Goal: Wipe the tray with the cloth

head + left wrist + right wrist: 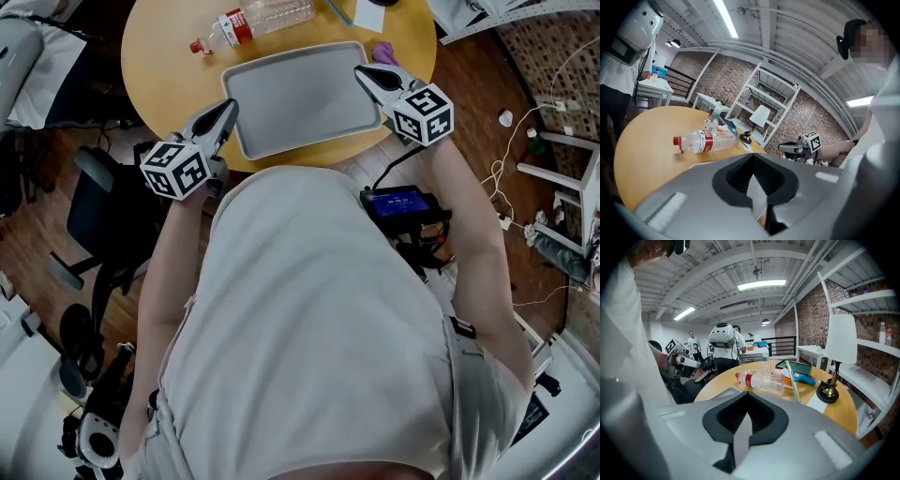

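Observation:
The grey tray [305, 98] lies empty on the round yellow table [169, 56], just in front of me. A small purple cloth [384, 51] sits off the tray's far right corner, partly hidden behind my right gripper [361, 72]. That gripper hovers over the tray's right end, its jaws shut with nothing between them [740, 437]. At the tray's near left corner my left gripper [229, 106] hangs with its jaws together and empty [758, 199]. Neither gripper touches the cloth.
A clear plastic bottle [253, 21] with a red cap lies beyond the tray. A lamp [839, 357], a blue tool [806, 378] and papers crowd the table's far right. A black chair [103, 216] stands at my left, and cables [506, 178] trail on the floor at right.

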The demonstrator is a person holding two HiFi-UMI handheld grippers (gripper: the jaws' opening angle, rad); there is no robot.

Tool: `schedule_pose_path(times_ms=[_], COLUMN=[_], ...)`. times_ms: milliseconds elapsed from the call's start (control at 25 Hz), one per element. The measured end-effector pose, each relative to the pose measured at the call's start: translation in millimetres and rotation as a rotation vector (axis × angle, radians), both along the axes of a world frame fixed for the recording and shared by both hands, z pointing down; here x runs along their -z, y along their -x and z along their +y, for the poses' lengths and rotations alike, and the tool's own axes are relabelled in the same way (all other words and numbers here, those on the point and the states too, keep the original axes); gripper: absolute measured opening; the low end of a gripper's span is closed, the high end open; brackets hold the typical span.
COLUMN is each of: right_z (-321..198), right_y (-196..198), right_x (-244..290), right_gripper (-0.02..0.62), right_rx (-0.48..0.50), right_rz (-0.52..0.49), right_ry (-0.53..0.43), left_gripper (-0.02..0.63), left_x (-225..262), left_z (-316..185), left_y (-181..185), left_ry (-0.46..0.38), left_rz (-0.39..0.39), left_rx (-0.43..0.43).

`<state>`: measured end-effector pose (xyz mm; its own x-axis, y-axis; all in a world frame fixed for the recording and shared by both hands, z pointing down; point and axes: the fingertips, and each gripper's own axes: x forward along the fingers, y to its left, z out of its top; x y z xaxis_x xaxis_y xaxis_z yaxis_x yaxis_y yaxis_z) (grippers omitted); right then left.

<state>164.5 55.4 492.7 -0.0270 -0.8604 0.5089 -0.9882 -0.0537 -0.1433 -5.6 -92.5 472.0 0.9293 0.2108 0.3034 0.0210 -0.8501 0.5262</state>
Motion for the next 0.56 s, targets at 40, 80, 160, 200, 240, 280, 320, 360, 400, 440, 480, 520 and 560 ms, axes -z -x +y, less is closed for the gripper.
schedule_pose_path(times_ms=[40,80,160,200,240,280,320,360,400,440,480,520,560], right_z=[0.1,0.4,1.1,1.2,1.2,1.1,1.2,1.5,2.1,2.8,3.5,4.2,4.9], right_y=[1.5,2.6,4.4,4.8,4.5,3.5,2.4,1.8,1.8,2.1,2.4,2.7,2.9], right_x=[-0.8,-1.8,-3.2,-3.4,-2.9,-1.7,-0.2,1.2,2.0,2.4,2.6,2.7,2.8], right_gripper=[0.0,0.001,0.0,0.0,0.0,0.001,0.0,0.0,0.001,0.001,0.0,0.0,0.001], right_rx=[0.0,0.0,0.0,0.0,0.0,-0.001,-0.001,-0.002,-0.004,-0.007,-0.01,-0.012,-0.015], right_rz=[0.0,-0.001,-0.004,-0.004,-0.004,-0.001,0.004,0.008,0.01,0.011,0.01,0.008,0.006], right_ry=[0.0,0.001,0.001,0.001,0.001,0.001,0.001,0.0,0.0,-0.001,-0.002,-0.003,-0.004], left_gripper=[0.0,0.0,0.0,0.0,0.0,0.0,0.0,0.0,0.0,0.0,0.0,0.0,0.0], left_x=[-0.2,-1.0,-3.3,-3.9,-3.7,-3.0,-2.1,-1.6,-1.5,-1.7,-2.0,-2.3,-2.7], left_z=[-0.2,-0.1,0.7,1.1,1.2,1.4,1.8,2.6,3.7,4.9,6.2,7.4,8.7], left_y=[0.2,0.1,-0.4,-1.1,-2.3,-4.0,-5.4,-6.0,-5.6,-4.6,-3.4,-2.1,-0.9], left_ry=[0.0,0.0,0.002,0.004,0.005,0.005,0.005,0.004,0.004,0.004,0.004,0.005,0.005], left_rz=[-0.001,-0.002,-0.005,-0.006,-0.005,-0.002,0.001,0.003,0.003,0.003,0.002,0.001,0.0], left_rx=[-0.003,-0.006,-0.013,-0.016,-0.019,-0.021,-0.024,-0.026,-0.028,-0.03,-0.032,-0.034,-0.036])
